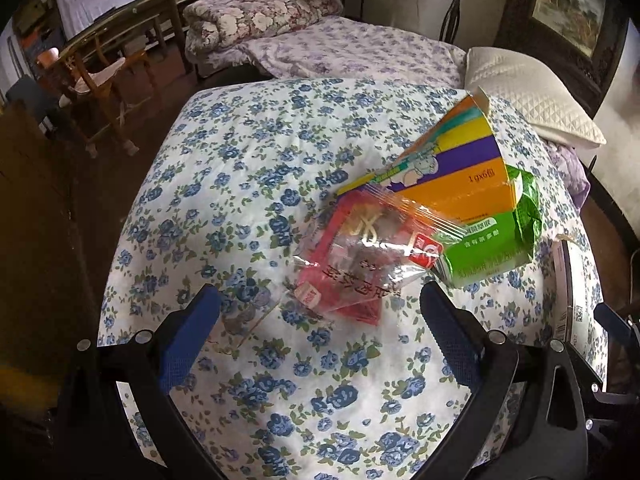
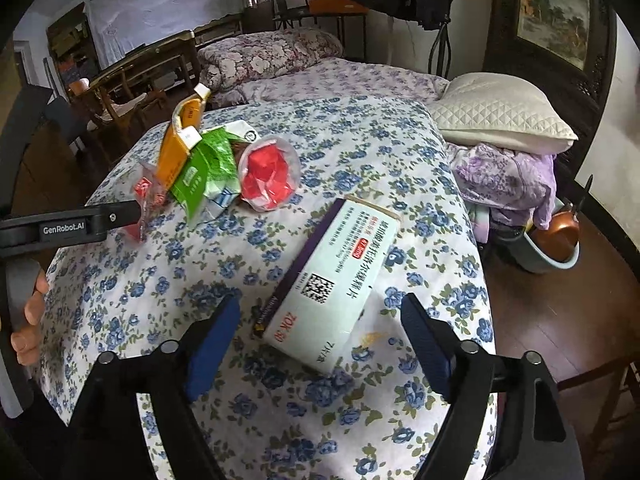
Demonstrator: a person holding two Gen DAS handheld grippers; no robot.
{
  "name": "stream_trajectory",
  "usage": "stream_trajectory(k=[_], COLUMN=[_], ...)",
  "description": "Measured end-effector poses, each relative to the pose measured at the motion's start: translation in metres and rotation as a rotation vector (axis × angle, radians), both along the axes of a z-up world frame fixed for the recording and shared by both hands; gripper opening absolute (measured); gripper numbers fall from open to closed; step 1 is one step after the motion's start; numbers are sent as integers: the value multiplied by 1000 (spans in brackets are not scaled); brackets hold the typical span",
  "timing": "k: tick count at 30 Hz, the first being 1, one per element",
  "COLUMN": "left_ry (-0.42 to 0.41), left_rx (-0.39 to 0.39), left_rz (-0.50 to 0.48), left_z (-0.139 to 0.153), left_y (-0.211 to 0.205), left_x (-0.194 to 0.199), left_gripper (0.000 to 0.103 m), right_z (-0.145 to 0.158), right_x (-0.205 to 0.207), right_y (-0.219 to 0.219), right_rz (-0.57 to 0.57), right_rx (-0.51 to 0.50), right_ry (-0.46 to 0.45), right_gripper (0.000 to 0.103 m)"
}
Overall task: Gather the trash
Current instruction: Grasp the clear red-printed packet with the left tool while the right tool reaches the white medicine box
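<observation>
Bedroom cleanup, trash scattered on the floral bed (image 2: 280, 264)

Both my grippers, left gripper (image 1: 320, 320) and right gripper (image 2: 316, 336), have jaws spread wide, holding nothing. White medicine box (image 2: 332, 280) lies flat just ahead of the right one, wrapper pile (image 1: 400, 240) by the left. I'd straddle the box's narrow width before squeezing.

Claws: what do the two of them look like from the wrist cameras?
Both match: black frames, silver round bolts, blue textured pads. Left claw, right claw. In the right wrist view the left claw's black side reads "GenRobot.AI" in white.
</observation>
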State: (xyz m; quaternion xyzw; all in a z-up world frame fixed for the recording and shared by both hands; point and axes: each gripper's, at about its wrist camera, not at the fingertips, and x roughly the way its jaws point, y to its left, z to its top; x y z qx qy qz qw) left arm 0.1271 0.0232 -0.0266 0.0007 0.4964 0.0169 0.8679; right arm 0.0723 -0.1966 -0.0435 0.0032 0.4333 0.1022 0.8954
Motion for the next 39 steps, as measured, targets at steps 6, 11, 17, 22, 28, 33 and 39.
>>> stream_trajectory(k=[6,11,17,22,28,33,39], left_ry=[-5,6,0,20,-21,-47,40], left_rx=[35,40,24,-16,-14,21,-227], left_rz=[5,23,35,20,-27,-13,-45], left_z=[-9,-19,-19,-18,-9,9,16], left_y=[-8,-10,-11,-9,-7,-13,-10], left_x=[9,22,25,23,17,-8,-19], left_gripper=[96,96,94,84,49,47,50], right_z=[-1,0,1,3,3,-1,-5], right_x=[2,2,1,0,1,3,4], right_y=[-2,-4,-7,-9,-11,-14,-12], right_rz=[-4,-17,-29,-37,-37,-43,-41], right_rx=[-4,1,2,6,6,8,17], right_ry=[-3,-4,-5,-10,-9,-3,-3], right_gripper=[86,86,86,86,86,87,91])
